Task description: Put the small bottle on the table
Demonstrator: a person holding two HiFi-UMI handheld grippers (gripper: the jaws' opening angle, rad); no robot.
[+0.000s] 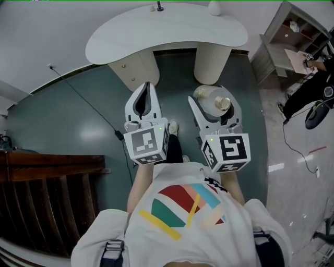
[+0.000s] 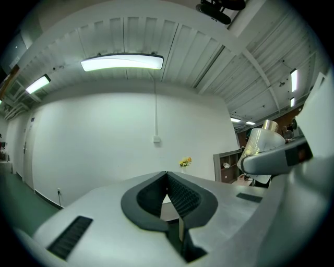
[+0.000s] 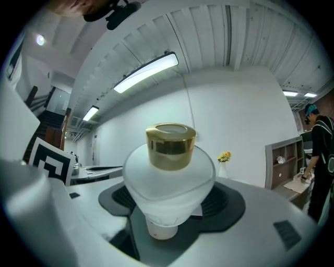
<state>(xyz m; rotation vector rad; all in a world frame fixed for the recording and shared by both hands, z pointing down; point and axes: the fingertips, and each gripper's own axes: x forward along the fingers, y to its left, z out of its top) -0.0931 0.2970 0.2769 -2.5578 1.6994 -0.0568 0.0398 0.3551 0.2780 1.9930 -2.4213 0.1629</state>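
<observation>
A small frosted white bottle (image 1: 206, 95) with a gold cap (image 1: 223, 102) sits between the jaws of my right gripper (image 1: 213, 107), which is shut on it. In the right gripper view the bottle (image 3: 169, 182) stands cap up and fills the middle, gripped low on its body. My left gripper (image 1: 147, 89) is shut with nothing in it, level with the right one. Both are held above the green floor, short of the white curved table (image 1: 167, 31). The left gripper view shows its dark pads (image 2: 180, 195) pressed together, and the bottle (image 2: 262, 141) off to the right.
A white vase (image 1: 214, 7) and a small dark item (image 1: 159, 7) stand at the table's far edge. Dark wooden furniture (image 1: 47, 193) is at the lower left. A shelf unit (image 1: 292, 36) and a person in black (image 1: 313, 88) are at the right. A cable (image 1: 88, 104) crosses the floor.
</observation>
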